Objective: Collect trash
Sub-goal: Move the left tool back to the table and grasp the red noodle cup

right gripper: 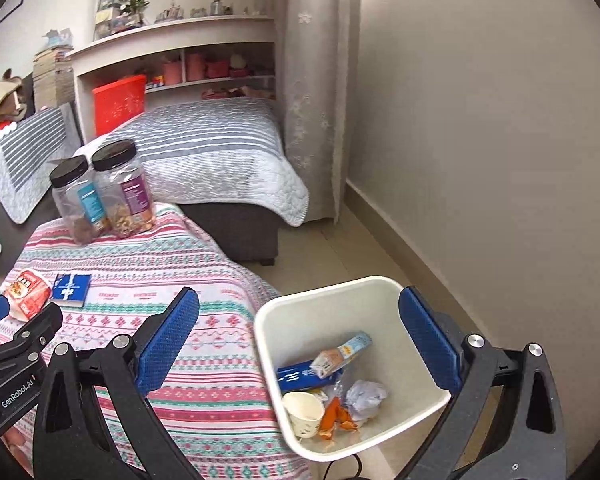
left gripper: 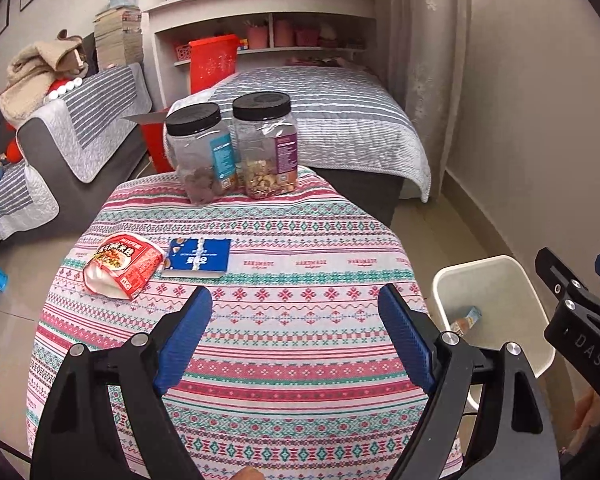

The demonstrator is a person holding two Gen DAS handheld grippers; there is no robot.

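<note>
left tool (left gripper: 295,340) | black frame, blue ribbed pads (silver screws) | possibly skin below

Tablecloth (left gripper: 284,320): woven cloth, matt, banded knit-style pattern. Red snack packet (left gripper: 122,266): glossy plastic film, crinkled, left of frame. Blue booklet (left gripper: 198,258): smooth card cover, slight sheen. Two jars (left gripper: 236,148): clear glossy plastic, matt black ribbed lids, paper labels. Waste bin (right gripper: 384,316): smooth white plastic, lower right; holding a paper cup (right gripper: 304,410), printed card carton (right gripper: 342,354), crumpled paper (right gripper: 364,396). Left gripper (left gripper: 294,334) and right gripper (right gripper: 298,338): matt black plastic arms, bright metal rivets, blue textured rubbery pads (left gripper: 188,336). Bed cover (left gripper: 340,120): quilted cloth.
</note>
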